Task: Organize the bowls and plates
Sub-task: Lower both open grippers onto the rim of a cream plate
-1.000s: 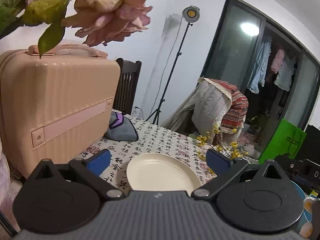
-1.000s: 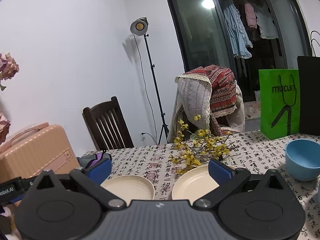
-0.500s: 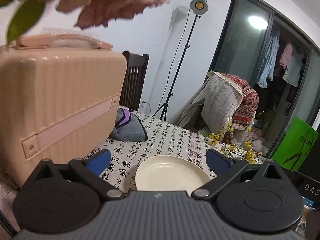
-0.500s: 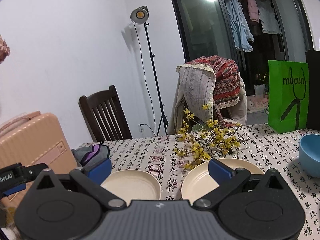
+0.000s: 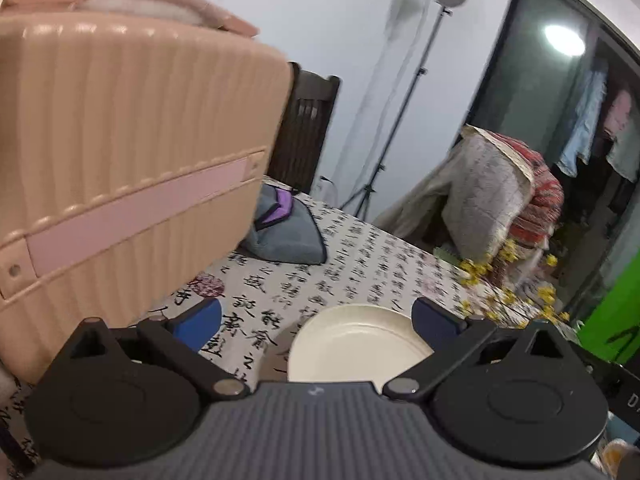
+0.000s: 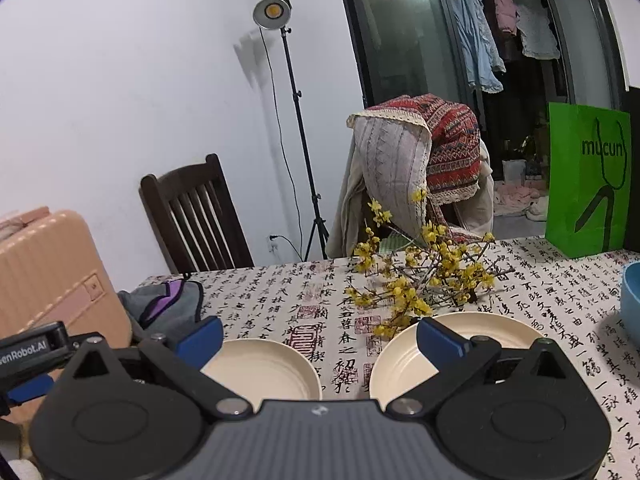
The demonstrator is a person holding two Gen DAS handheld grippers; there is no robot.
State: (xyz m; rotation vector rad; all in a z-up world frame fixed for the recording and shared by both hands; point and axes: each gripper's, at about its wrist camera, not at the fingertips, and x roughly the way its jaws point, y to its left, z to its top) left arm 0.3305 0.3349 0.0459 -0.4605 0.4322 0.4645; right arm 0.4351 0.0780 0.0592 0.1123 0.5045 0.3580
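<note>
Left tool (image 5: pixel 316 318) wide open, empty | round cream plate (image 5: pixel 356 344) on table (image 5: pixel 360 264) directly ahead, toward its right finger | right tool (image 6: pixel 318 334) open, empty, between both cream plates

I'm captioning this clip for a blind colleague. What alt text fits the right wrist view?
The open right tool hovers over two cream plates on a calligraphy-print tablecloth. Yellow flower sprigs lie behind them, and a blue bowl sits at the right edge.
</note>
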